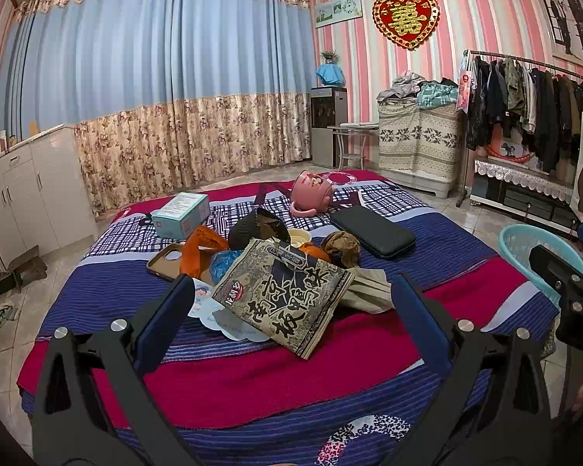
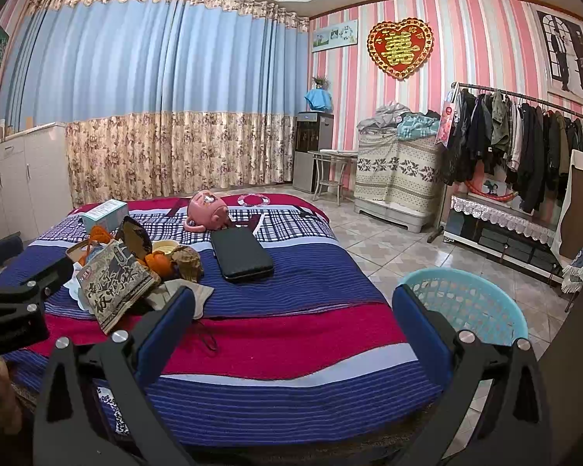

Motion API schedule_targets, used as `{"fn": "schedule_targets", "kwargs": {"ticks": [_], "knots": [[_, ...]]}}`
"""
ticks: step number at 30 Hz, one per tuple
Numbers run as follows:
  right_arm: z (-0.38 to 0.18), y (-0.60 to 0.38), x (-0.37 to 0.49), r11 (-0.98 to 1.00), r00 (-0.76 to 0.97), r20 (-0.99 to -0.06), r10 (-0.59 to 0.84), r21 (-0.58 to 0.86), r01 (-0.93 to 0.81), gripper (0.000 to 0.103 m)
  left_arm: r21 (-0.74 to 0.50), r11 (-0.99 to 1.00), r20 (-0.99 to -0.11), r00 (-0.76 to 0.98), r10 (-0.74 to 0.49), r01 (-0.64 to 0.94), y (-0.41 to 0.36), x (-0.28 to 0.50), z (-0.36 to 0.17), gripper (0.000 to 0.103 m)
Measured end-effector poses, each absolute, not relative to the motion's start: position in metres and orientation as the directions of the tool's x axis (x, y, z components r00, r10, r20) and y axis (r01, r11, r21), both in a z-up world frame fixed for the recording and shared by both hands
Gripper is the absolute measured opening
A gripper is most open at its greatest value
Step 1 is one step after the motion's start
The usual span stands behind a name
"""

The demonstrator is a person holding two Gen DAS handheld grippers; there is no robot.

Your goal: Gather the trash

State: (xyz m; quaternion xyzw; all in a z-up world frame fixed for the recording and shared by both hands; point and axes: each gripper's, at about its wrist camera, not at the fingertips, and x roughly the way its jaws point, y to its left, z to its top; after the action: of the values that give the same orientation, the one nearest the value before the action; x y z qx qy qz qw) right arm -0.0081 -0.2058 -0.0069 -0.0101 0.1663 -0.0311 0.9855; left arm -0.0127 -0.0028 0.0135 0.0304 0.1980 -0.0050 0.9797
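A bed (image 1: 252, 388) covered with a striped red, blue and white blanket is seen from its near end by both wrist cameras. The left gripper (image 1: 291, 310) is held released above the near part of the blanket, its blue-padded fingers (image 1: 167, 310) spread wide and nothing gripped between them. Just beyond it, a heap of trash is gathered near the middle of the bed. At the front of the heap a flat printed food packet (image 1: 283, 295) is laid at a tilt on a white paper sheet (image 1: 229, 326), with a folded beige wrapper (image 1: 369, 291) touching its right edge. Behind the packet, an orange plastic bag (image 1: 200, 248), a blue crumpled bag (image 1: 223, 262), a dark torn pouch (image 1: 258, 229), a small pale bowl (image 1: 301, 237) and a brown crumpled ball of paper (image 1: 342, 248) are piled close together. A phone case (image 1: 167, 260) is set at the left of the heap, and a light blue box (image 1: 182, 213) lies farther left and back. A black flat case (image 1: 373, 231) is placed to the right of the heap, and a pink mug (image 1: 313, 192) is tipped on its side at the far end.

The right gripper (image 2: 291, 310) is likewise held released and empty, over the near right part of the bed. A light blue plastic basket (image 2: 501, 303) is stood on the tiled floor just beside the bed's right edge, partly hidden behind the right finger.
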Motion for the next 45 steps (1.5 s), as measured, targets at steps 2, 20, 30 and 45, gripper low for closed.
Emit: {"fn": "schedule_targets", "kwargs": {"ticks": [2, 20, 30, 45], "knots": [[-0.007, -0.205, -0.008, 0.998, 0.943, -0.327, -0.064, -0.031, 0.058, 0.099, 0.059, 0.998, -0.388, 0.921, 0.003, 0.022, -0.003, -0.012, 0.012, 0.098], [-0.008, -0.204, -0.007, 0.998, 0.942, -0.329, -0.064, -0.033, 0.057, 0.099, 0.06, 0.998, -0.388, 0.921, 0.002, 0.023, -0.003, -0.012, 0.013, 0.098], [-0.01, -0.201, -0.007, 0.998, 0.942, -0.331, -0.06, -0.025, 0.055, 0.099, 0.058, 0.998, -0.391, 0.92, 0.001, 0.023, -0.003, -0.012, 0.011, 0.098], [-0.025, -0.194, -0.001, 0.998, 0.941, -0.333, -0.061, -0.03, 0.054, 0.099, 0.057, 0.998, -0.391, 0.92, 0.002, 0.022, -0.003, -0.013, 0.012, 0.098]]}}
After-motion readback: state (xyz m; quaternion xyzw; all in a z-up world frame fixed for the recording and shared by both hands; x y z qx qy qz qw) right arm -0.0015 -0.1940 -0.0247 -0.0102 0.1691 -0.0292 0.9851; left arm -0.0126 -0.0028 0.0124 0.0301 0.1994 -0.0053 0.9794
